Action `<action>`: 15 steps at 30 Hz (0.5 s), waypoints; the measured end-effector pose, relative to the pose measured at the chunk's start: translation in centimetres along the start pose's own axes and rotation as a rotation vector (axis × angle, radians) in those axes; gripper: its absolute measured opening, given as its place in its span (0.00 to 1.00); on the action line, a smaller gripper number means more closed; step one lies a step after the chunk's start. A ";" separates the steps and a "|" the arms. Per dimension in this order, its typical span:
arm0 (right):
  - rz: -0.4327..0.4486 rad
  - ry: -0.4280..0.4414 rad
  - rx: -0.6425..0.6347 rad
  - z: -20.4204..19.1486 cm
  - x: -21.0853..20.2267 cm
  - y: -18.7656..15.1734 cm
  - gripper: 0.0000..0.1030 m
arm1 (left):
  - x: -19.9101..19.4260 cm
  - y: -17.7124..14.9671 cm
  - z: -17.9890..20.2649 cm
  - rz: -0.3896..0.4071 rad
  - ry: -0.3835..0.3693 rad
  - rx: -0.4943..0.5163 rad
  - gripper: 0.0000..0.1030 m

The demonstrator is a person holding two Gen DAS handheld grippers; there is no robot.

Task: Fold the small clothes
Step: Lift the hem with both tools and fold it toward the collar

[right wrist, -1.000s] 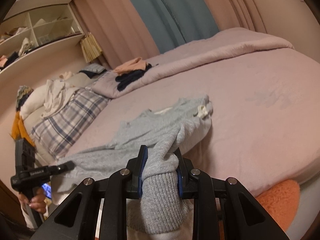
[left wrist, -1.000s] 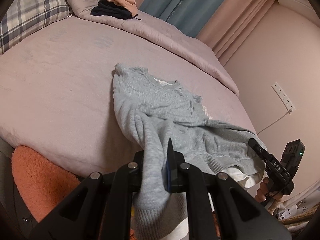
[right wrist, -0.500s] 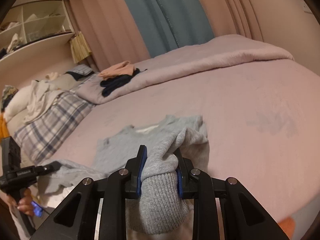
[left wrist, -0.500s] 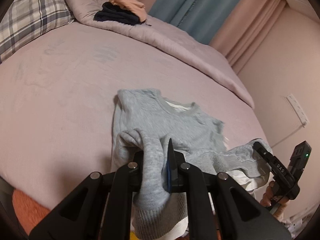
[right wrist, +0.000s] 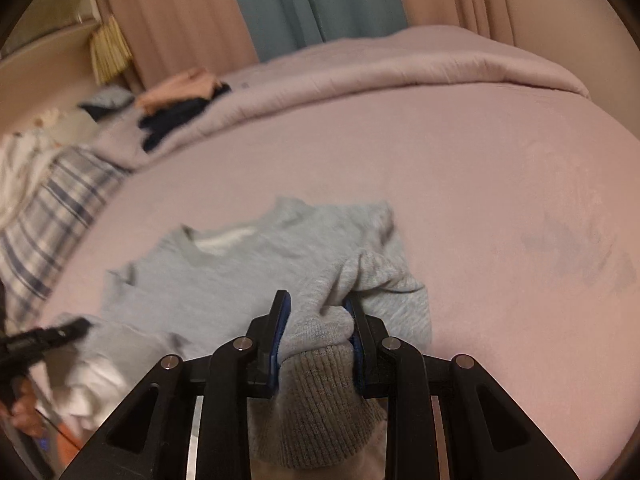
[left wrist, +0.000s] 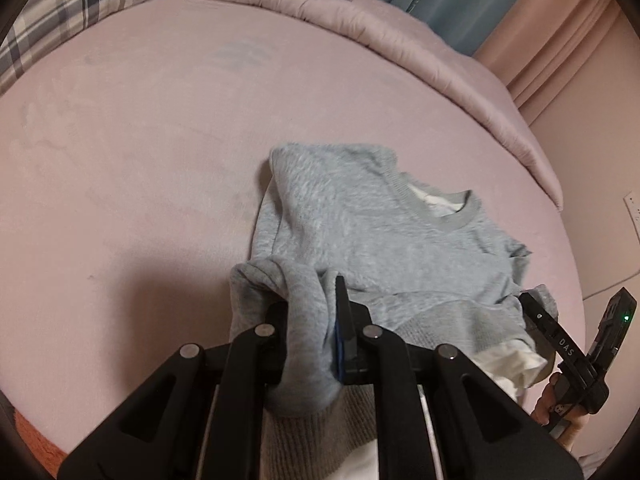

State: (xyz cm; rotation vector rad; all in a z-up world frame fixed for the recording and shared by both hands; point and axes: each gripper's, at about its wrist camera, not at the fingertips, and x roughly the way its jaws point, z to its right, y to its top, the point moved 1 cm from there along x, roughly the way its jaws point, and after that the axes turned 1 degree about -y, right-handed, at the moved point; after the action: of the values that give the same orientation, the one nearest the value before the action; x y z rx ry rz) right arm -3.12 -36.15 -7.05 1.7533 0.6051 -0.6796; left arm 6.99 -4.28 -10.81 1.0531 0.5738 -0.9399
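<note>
A small grey sweatshirt with a white inner layer lies collar-up on the pink bed. My left gripper is shut on the hem at its left bottom corner and holds it above the lower body. My right gripper is shut on the hem at the other bottom corner, ribbed cuff hanging below the jaws; it also shows in the left wrist view. In the right wrist view the sweatshirt is blurred, and the left gripper shows at the left edge.
A folded pink duvet runs along the far side of the bed, with dark and peach clothes on it. A plaid pillow lies at the left. Curtains hang behind. A wall stands to the right.
Both grippers have carried the sweatshirt's bottom hem forward over the bed toward the collar, so the lower part now doubles up over the body. Both stayed shut.
</note>
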 end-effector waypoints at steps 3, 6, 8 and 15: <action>-0.032 -0.001 0.018 0.6 0.9 -0.3 0.25 | 0.9 -0.1 -0.4 -0.016 0.015 -0.001 0.14; -0.035 -0.006 0.017 0.7 0.7 -0.4 0.25 | 1.3 -0.3 -0.4 -0.015 0.028 0.005 0.15; -0.039 -0.018 0.003 0.7 0.7 -0.5 0.25 | 1.3 -0.3 -0.4 -0.009 0.035 0.002 0.15; -0.036 -0.062 -0.027 0.3 1.2 -0.4 0.27 | 1.5 -0.5 -0.4 0.000 0.036 -0.006 0.16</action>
State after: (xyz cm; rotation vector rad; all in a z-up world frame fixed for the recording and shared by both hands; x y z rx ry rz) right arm -2.59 -36.26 -8.23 1.6938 0.6015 -0.7449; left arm 7.36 -4.54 -12.36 1.0665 0.6060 -0.9199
